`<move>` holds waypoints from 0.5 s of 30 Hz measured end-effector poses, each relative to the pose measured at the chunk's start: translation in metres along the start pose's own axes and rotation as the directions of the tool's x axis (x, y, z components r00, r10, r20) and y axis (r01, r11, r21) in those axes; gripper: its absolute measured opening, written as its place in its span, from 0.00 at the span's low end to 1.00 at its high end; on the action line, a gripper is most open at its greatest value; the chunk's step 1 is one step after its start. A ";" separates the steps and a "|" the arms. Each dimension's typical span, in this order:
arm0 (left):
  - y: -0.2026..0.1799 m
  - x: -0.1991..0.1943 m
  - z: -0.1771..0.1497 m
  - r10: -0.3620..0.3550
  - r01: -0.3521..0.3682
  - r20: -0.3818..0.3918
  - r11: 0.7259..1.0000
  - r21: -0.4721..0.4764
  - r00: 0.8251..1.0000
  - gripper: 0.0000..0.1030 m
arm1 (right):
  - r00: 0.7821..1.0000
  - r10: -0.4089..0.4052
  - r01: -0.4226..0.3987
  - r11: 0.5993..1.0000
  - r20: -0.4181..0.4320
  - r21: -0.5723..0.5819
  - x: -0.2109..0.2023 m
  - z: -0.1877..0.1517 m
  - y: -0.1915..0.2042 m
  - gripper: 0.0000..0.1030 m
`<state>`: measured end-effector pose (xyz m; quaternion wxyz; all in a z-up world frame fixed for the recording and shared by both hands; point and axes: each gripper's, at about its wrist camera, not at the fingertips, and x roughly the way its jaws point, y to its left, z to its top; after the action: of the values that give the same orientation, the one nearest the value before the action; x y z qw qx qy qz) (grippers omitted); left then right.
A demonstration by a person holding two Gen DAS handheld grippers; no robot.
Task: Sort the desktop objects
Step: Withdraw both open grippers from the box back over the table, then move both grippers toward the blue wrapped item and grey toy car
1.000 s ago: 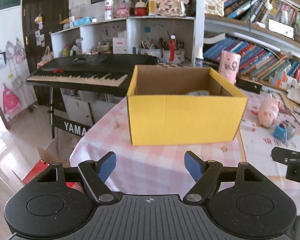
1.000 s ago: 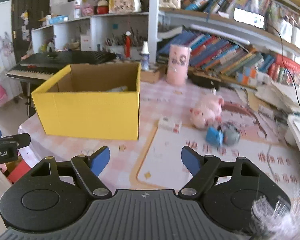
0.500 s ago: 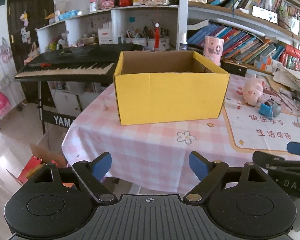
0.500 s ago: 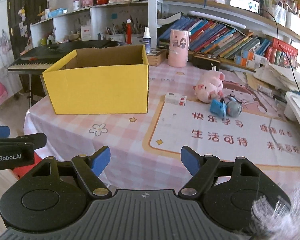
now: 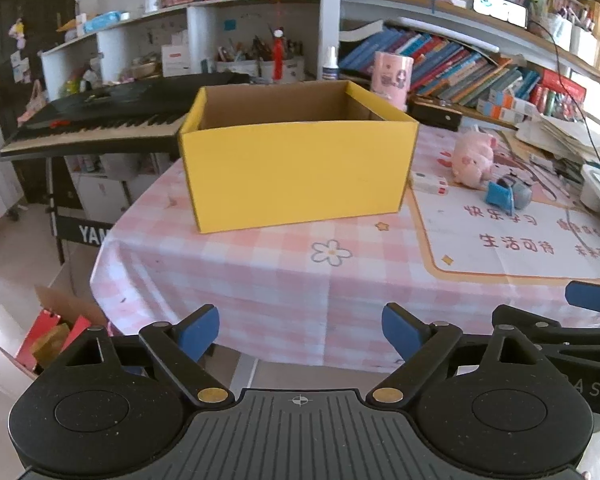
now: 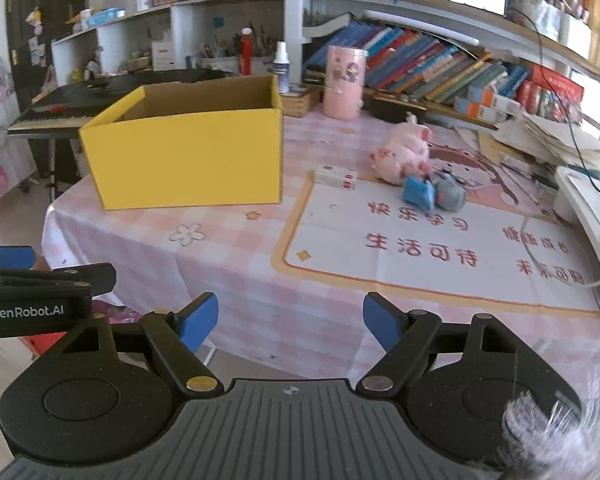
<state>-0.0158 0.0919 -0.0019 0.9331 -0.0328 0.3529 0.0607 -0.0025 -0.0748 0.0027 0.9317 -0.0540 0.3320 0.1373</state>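
Both claws, left claw [image 5: 300, 330] and right claw [image 6: 290, 322], gape wide and empty short of the tabletop [image 6: 260, 280]. Likely approach stage: next, reach the far-right pink pig plush [image 6: 404, 154] for the yellow cardboard box [image 6: 184, 160].

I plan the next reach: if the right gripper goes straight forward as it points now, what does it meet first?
Probably the tablecloth near the table's front edge, before any object; the right gripper is open and empty. Depth is unclear.

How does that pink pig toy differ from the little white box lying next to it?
The pink pig toy is rounded, plush-looking and pink all over; the little white box is flat, hard-edged and white with red marks. The pig stands taller and bulkier; the box lies low, nearer the yellow box. Both rest on the table, ungrasped.
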 end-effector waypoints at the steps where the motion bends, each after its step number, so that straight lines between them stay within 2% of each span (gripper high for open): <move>1: -0.002 0.001 0.000 -0.006 0.006 -0.002 1.000 0.003 1.000 0.88 | 1.000 -0.007 0.007 1.000 -0.003 0.006 -0.001 -0.001 -0.002 0.76; 15: -0.031 0.014 0.007 -0.072 0.073 -0.016 0.994 0.076 0.997 0.89 | 0.997 -0.073 0.074 0.995 -0.027 0.066 -0.001 -0.009 -0.030 0.78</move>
<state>0.0031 0.0631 -0.0053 0.9329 -0.0103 0.3597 0.0132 -0.0002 -0.1055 -0.0030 0.9333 -0.0367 0.3455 0.0911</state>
